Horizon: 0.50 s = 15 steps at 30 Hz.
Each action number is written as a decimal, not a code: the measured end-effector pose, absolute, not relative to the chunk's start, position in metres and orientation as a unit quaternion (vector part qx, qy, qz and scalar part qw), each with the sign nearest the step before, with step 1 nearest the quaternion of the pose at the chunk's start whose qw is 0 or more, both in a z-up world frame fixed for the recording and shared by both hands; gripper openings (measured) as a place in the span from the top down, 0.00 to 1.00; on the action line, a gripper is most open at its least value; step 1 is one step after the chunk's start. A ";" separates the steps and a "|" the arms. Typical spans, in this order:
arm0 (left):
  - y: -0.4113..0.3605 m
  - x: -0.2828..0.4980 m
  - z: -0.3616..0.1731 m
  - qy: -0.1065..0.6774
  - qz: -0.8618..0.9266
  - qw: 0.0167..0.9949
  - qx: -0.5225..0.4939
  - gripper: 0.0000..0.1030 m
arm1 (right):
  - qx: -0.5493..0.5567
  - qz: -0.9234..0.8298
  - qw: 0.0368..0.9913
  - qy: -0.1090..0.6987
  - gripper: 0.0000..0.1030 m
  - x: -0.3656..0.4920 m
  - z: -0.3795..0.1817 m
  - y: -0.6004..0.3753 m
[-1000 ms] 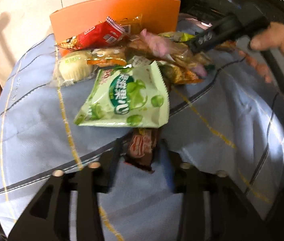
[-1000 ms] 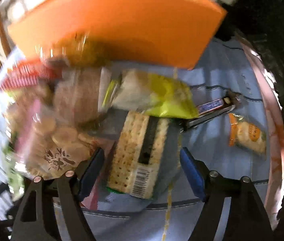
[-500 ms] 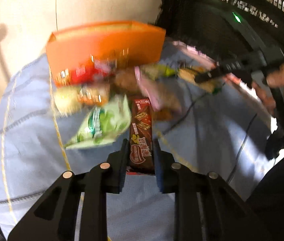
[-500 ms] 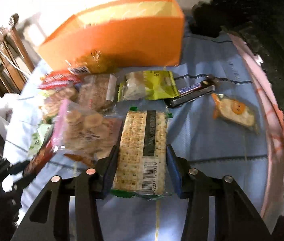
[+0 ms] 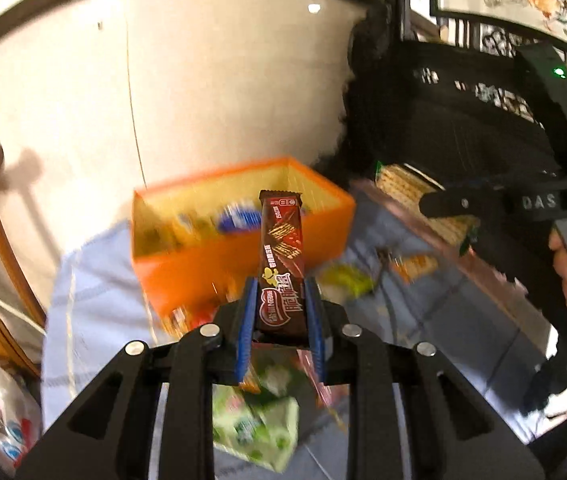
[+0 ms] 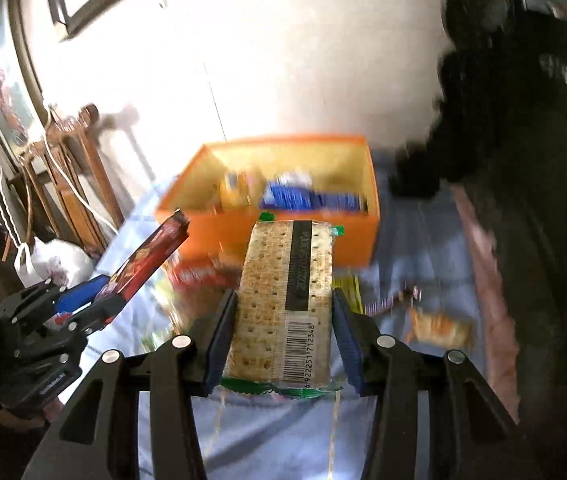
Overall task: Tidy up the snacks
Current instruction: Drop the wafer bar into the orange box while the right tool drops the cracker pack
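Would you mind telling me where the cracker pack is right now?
The cracker pack sits clamped in the right claw, lifted above the tablecloth, just before the orange box.

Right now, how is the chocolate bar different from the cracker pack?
The chocolate bar is dark brown and narrow; the cracker pack is pale, see-through and wider. The left tool grips the bar, the right tool the crackers. Both are lifted, pointing toward the orange box.

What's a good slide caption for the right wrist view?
Right gripper carries a cracker pack toward the orange box as the left gripper lifts a chocolate bar.
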<state>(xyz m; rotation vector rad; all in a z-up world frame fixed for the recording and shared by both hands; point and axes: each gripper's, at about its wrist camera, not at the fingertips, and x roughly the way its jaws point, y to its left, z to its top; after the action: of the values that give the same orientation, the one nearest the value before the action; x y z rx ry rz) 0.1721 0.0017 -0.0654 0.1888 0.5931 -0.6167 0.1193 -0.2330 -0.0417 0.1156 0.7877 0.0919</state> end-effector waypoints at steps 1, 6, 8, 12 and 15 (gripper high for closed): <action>0.003 0.178 -0.056 0.281 -0.295 0.909 0.090 0.78 | 0.055 0.046 0.924 0.375 0.54 0.123 -0.034 -0.233; -0.004 0.218 -0.014 0.245 -0.279 0.924 0.088 0.78 | 0.048 0.041 0.938 0.341 0.54 0.155 0.004 -0.238; -0.006 0.238 -0.001 0.237 -0.271 0.929 0.086 0.78 | 0.046 0.038 0.941 0.334 0.54 0.175 0.016 -0.242; -0.014 0.280 0.014 0.231 -0.258 0.934 0.086 0.78 | 0.037 0.029 0.944 0.327 0.54 0.219 0.029 -0.247; -0.023 0.310 0.015 0.231 -0.250 0.936 0.091 0.78 | 0.023 0.025 0.945 0.325 0.54 0.249 0.034 -0.248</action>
<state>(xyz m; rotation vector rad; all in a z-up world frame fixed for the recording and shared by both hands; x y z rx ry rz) 0.3095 -0.0231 0.0145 0.1854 0.4713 -0.5117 0.2493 -0.2479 0.0337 0.0477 0.6630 0.0501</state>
